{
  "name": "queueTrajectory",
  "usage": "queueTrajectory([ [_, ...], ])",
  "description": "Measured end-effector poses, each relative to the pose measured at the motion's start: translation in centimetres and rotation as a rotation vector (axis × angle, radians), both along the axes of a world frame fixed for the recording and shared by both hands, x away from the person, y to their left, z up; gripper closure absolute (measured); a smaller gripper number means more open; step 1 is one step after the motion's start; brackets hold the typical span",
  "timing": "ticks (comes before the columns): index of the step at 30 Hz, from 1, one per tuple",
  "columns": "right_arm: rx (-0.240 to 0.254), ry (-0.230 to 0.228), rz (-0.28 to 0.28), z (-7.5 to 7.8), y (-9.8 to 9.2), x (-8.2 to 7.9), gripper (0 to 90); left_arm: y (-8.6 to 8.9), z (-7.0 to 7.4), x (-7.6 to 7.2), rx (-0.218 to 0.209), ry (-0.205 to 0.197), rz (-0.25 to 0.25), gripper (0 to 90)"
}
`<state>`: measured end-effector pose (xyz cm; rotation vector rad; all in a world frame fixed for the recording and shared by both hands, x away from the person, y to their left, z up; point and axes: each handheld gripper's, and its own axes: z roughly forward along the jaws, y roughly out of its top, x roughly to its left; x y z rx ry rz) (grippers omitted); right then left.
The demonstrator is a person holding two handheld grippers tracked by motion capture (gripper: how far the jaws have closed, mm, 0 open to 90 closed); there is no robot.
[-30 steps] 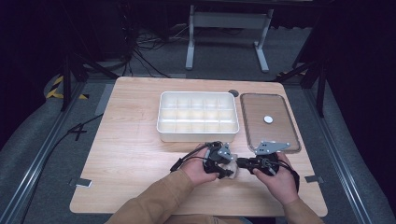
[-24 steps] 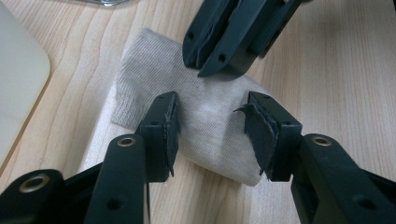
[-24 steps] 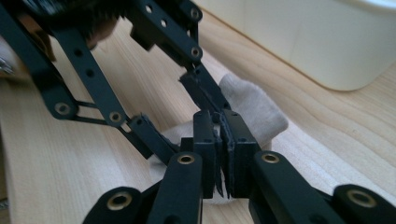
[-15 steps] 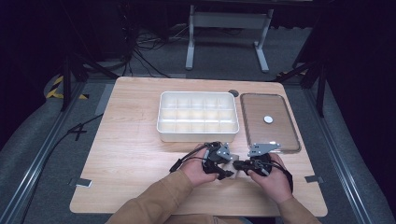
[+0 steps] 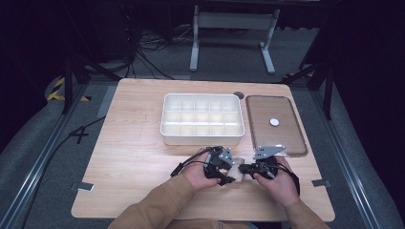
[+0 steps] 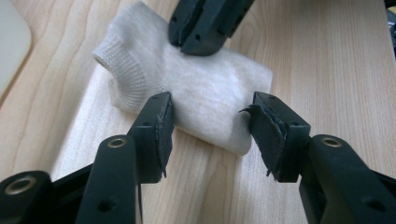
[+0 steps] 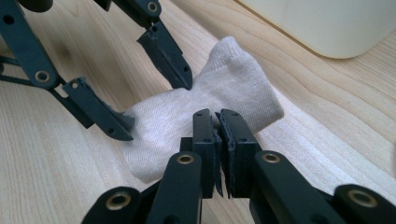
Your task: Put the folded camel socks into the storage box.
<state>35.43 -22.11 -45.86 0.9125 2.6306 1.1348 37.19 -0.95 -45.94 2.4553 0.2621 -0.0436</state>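
A small white sock (image 6: pixel 205 84) lies folded on the wooden table (image 5: pixel 138 157) near its front edge. My left gripper (image 6: pixel 210 126) stands open; its jaws have just been opening, and they straddle the near edge of the sock without pressing on it. Opposite it, my right gripper (image 7: pixel 217 116) is shut on the sock's (image 7: pixel 243 79) other edge, pinching a fold of cloth. In the high view the two grippers face each other, the left gripper (image 5: pixel 228 175) and the right gripper (image 5: pixel 243 169), with the sock (image 5: pixel 238 177) between them.
A white tray (image 5: pixel 202 137) divided into several compartments stands just beyond the hands. To its right lies a clear lid (image 5: pixel 274 138) with a small white disc (image 5: pixel 274 122) on it. A grey round cap (image 5: pixel 239 95) sits near the far edge.
My right gripper has edged a little to the left, closer to the left gripper. The left hand has kept its place.
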Motion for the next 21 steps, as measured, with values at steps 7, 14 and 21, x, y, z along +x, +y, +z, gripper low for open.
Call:
queueTrajectory([
  [7, -0.012, -0.006, -0.01, -0.01, -0.06, 0.35, 83.8, -0.41, -0.18, -0.36, 0.016, -0.012, -0.002, 48.4],
  [14, -0.024, -0.014, -0.018, 0.3, 0.02, 0.2, 81.6, -0.28, -0.04, -0.42, 0.006, 0.0, 0.009, 48.2],
  [21, -0.058, 0.01, -0.063, 0.85, 0.35, -0.05, 75.5, -0.45, 0.14, -0.77, 0.015, 0.003, 0.015, 47.6],
])
